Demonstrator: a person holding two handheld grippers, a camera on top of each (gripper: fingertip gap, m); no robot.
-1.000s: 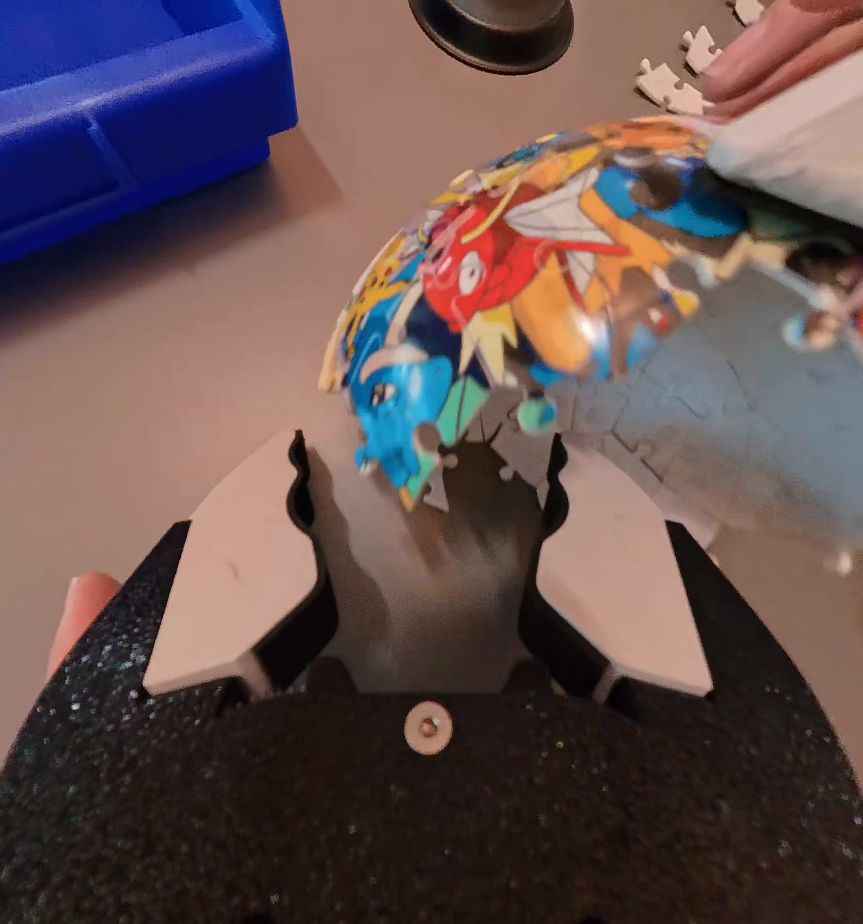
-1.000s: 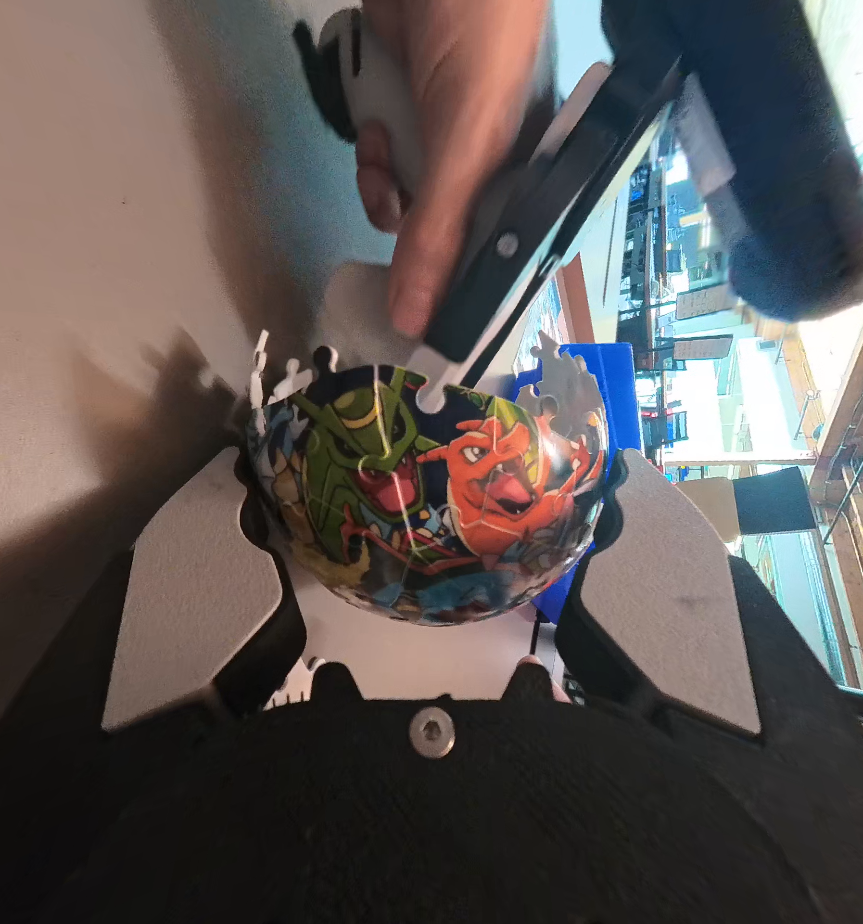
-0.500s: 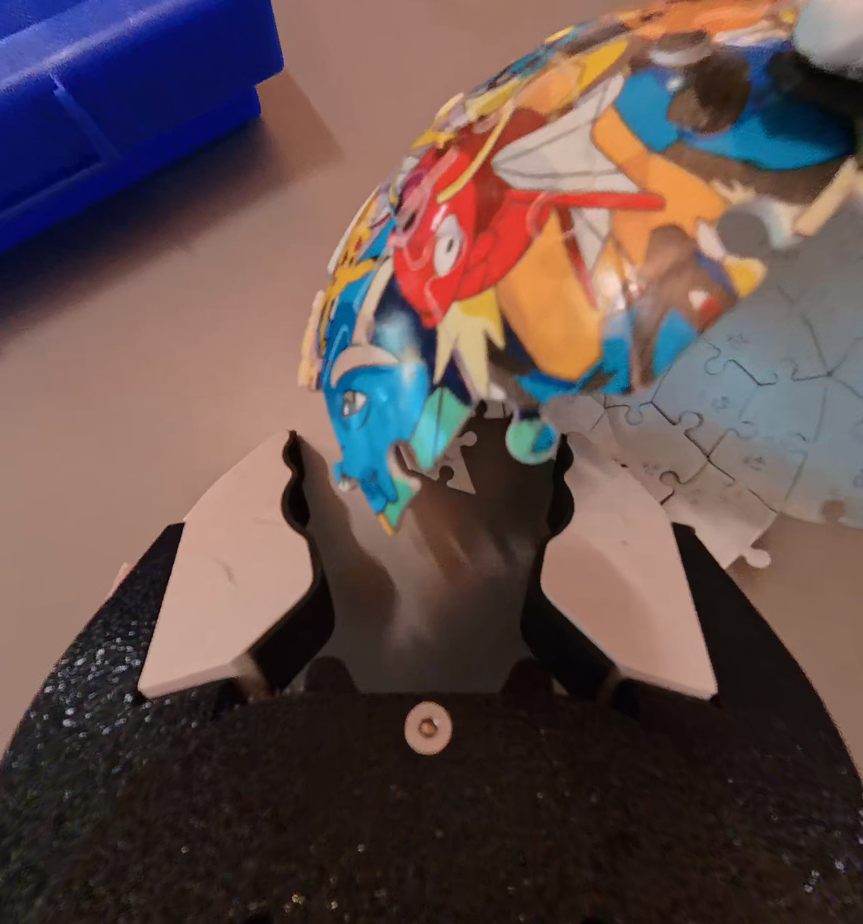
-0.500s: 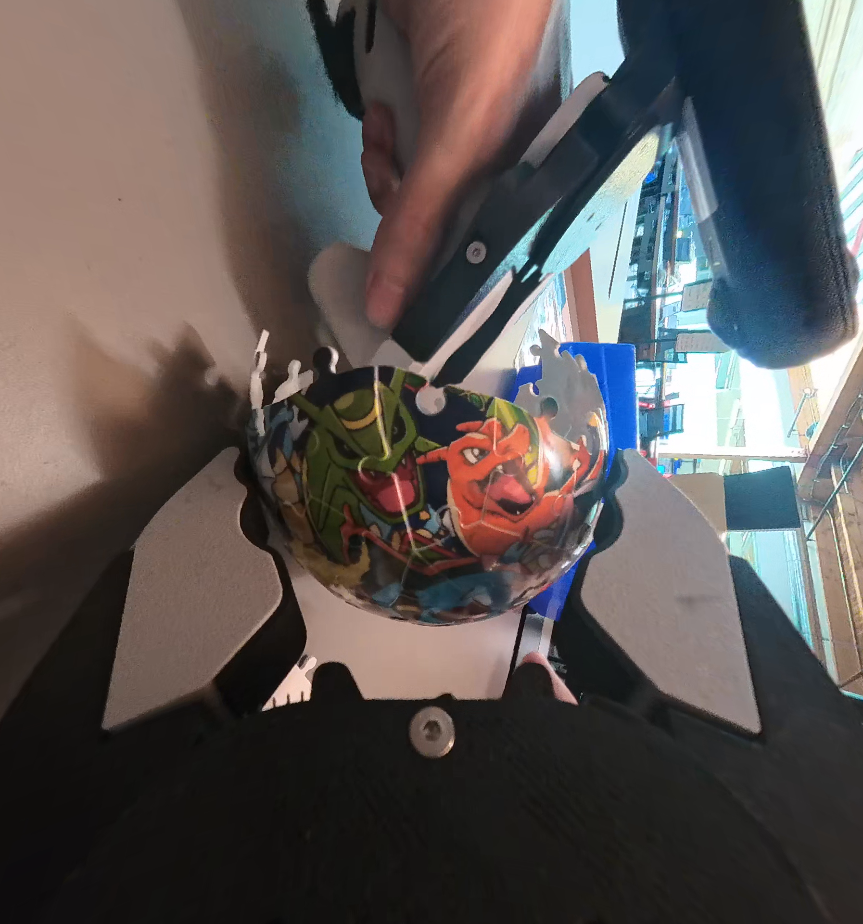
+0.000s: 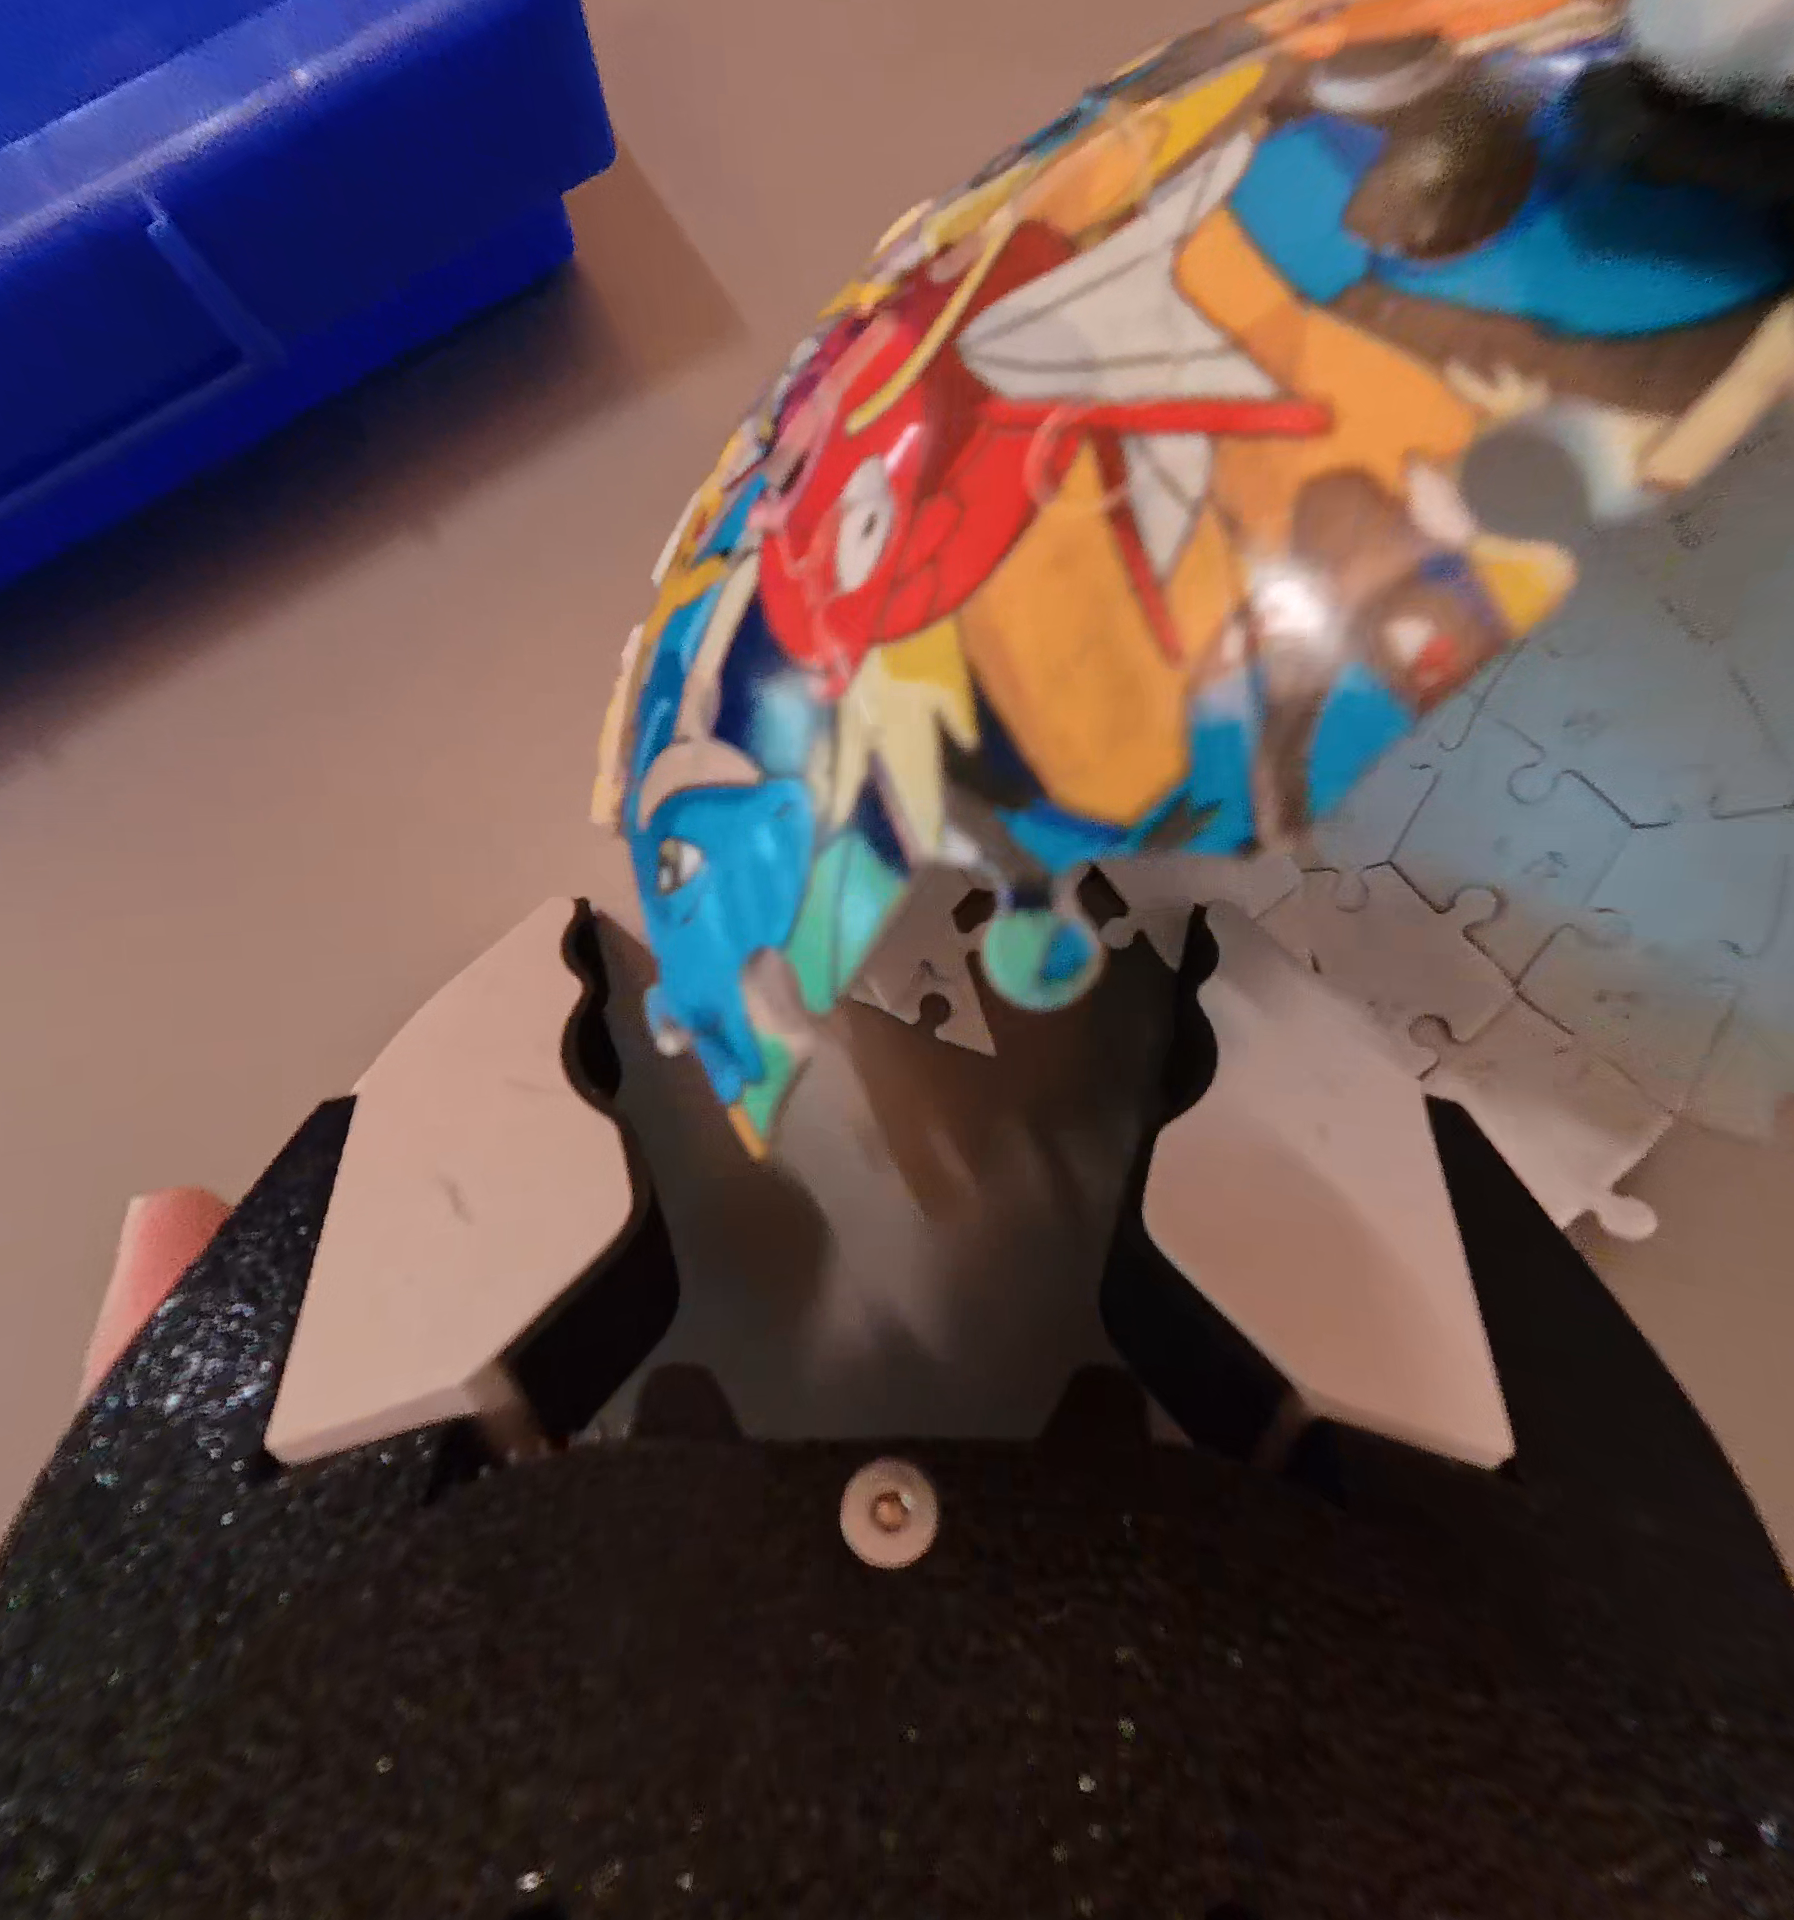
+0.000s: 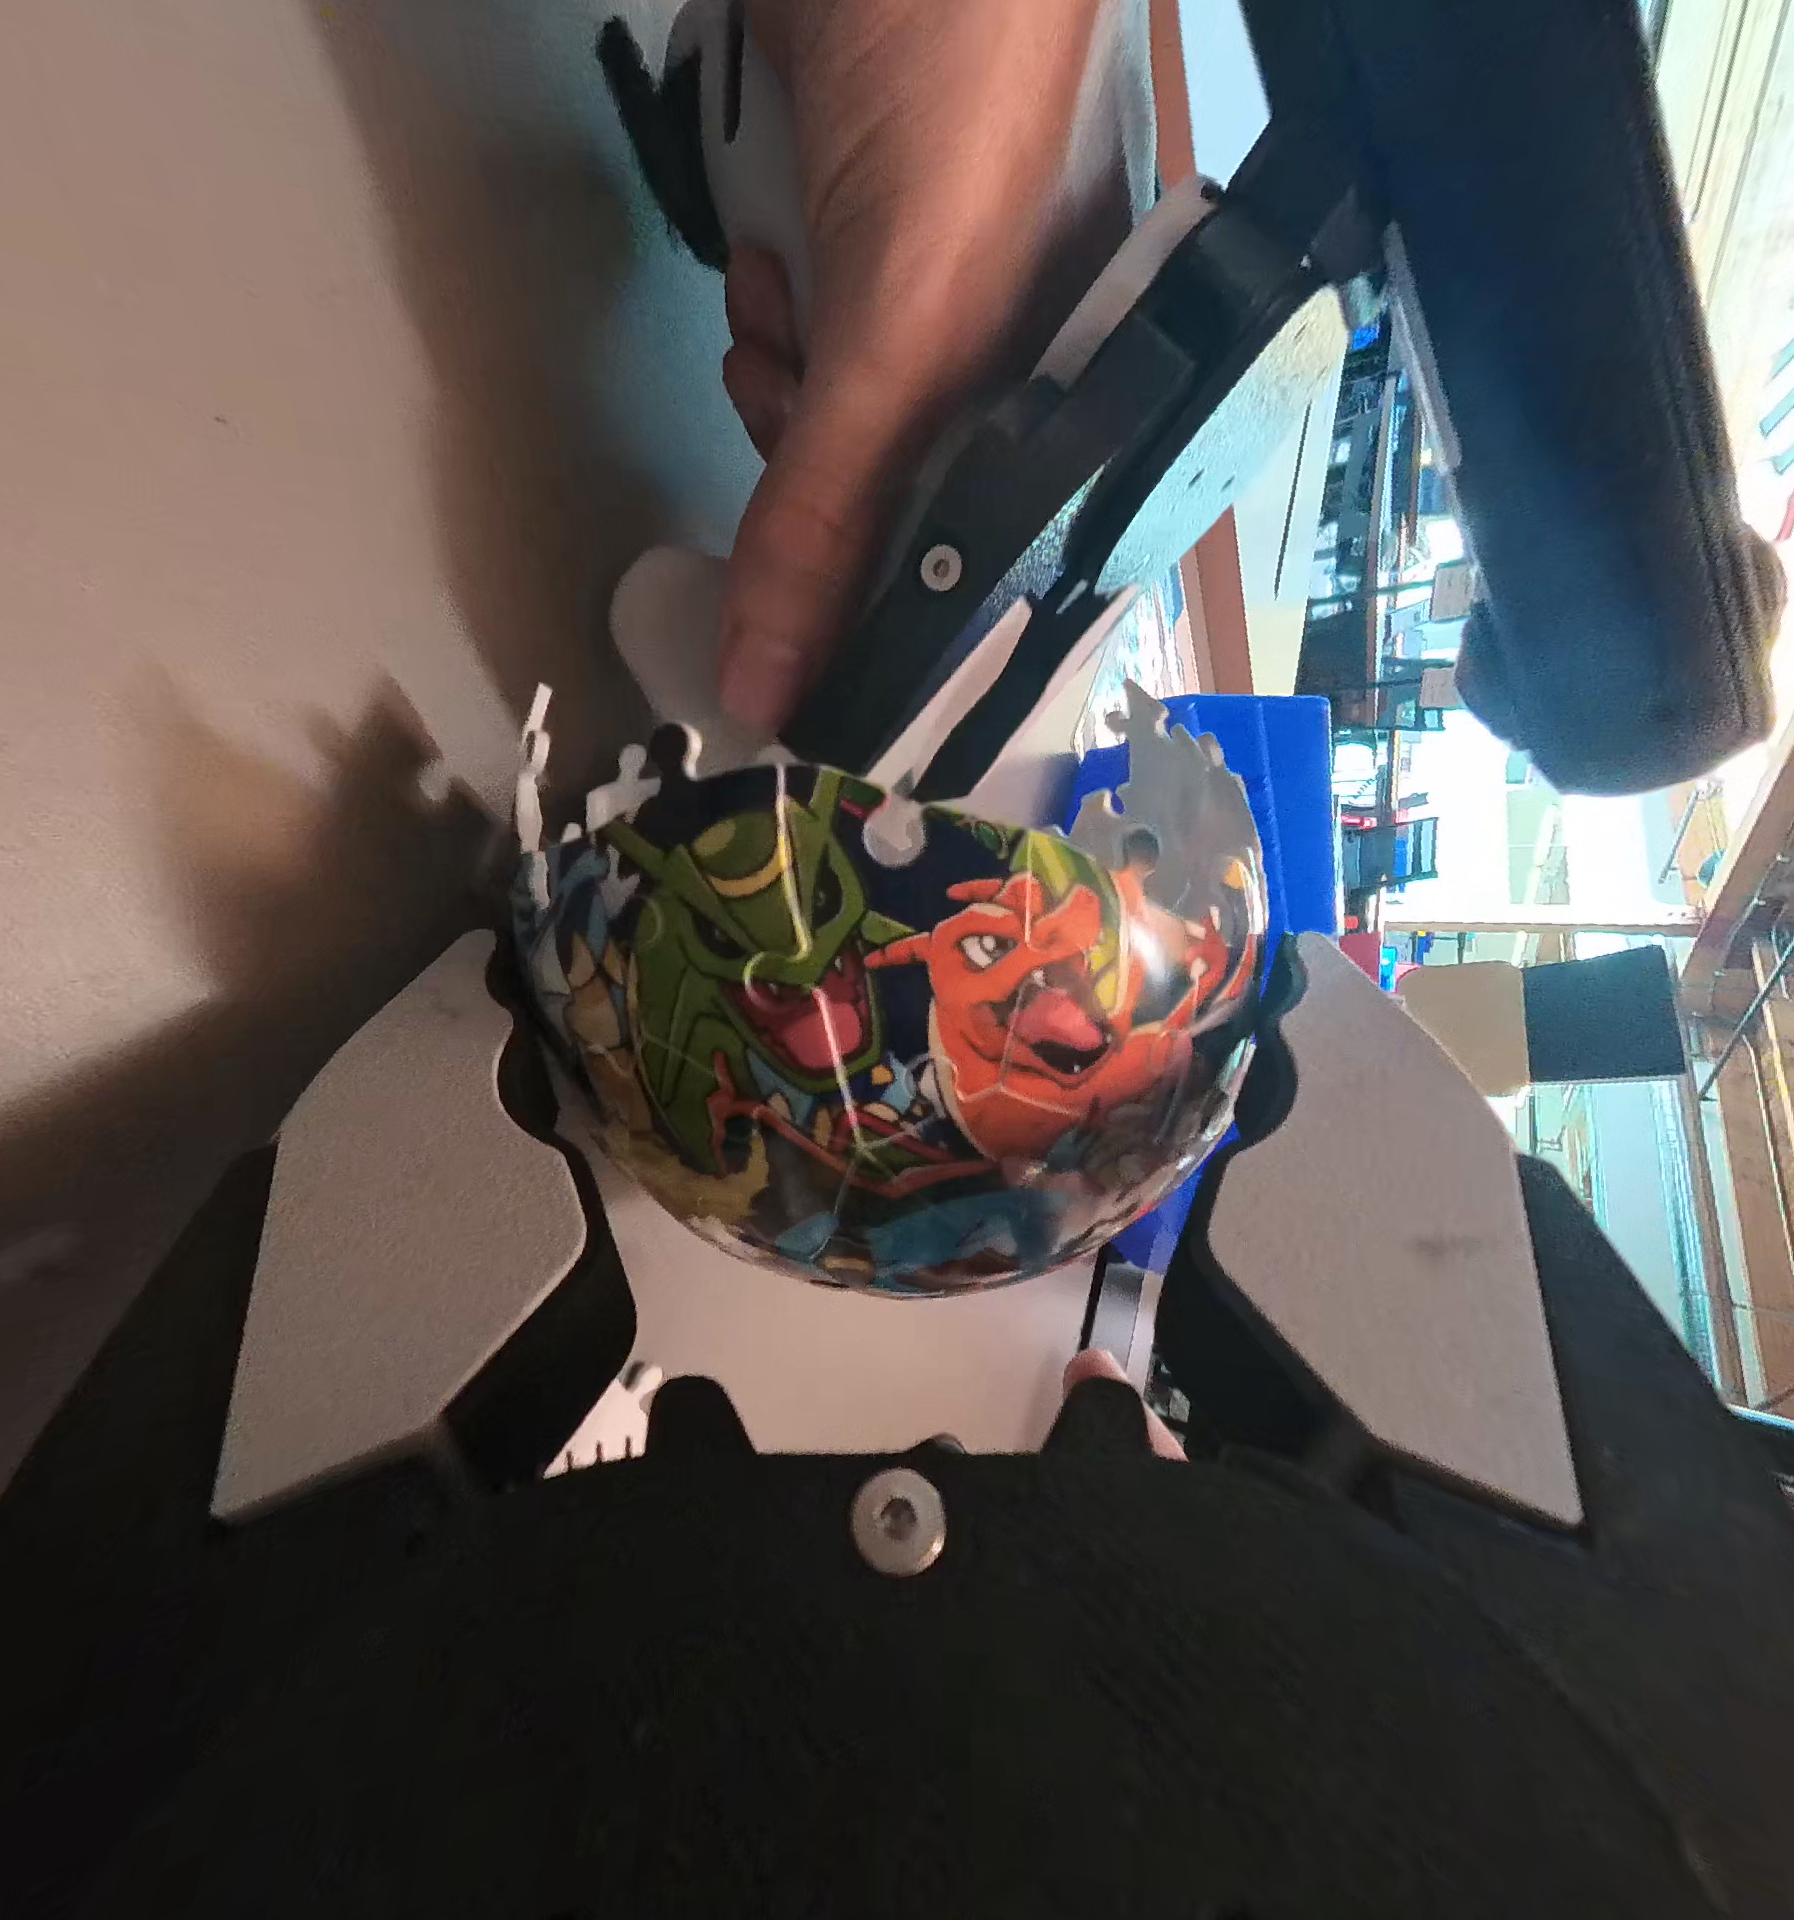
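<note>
My right gripper (image 6: pixel 888 997) is clamped on the sides of the half-built puzzle ball (image 6: pixel 893 1029) above the table (image 5: pixel 301 831), while my left gripper (image 5: pixel 888 977) gapes apart at the ball's jagged lower edge, with the blue bin (image 5: pixel 197 260) well off to its left.

puzzle dome (image 6: pixel 888 1023): glossy printed outside that catches highlights; inner side (image 5: pixel 1620 883) matt pale grey, like card or plastic.
left gripper (image 5: pixel 888 997): body rough, speckled black plastic; jaws faced with smooth matt light-grey plates.
right gripper (image 6: pixel 888 971): matt black body, grey plates, metal screw.
blue bin (image 5: pixel 197 260): smooth, slightly shiny plastic.
worktop (image 5: pixel 249 883): smooth, matt beige.
</note>
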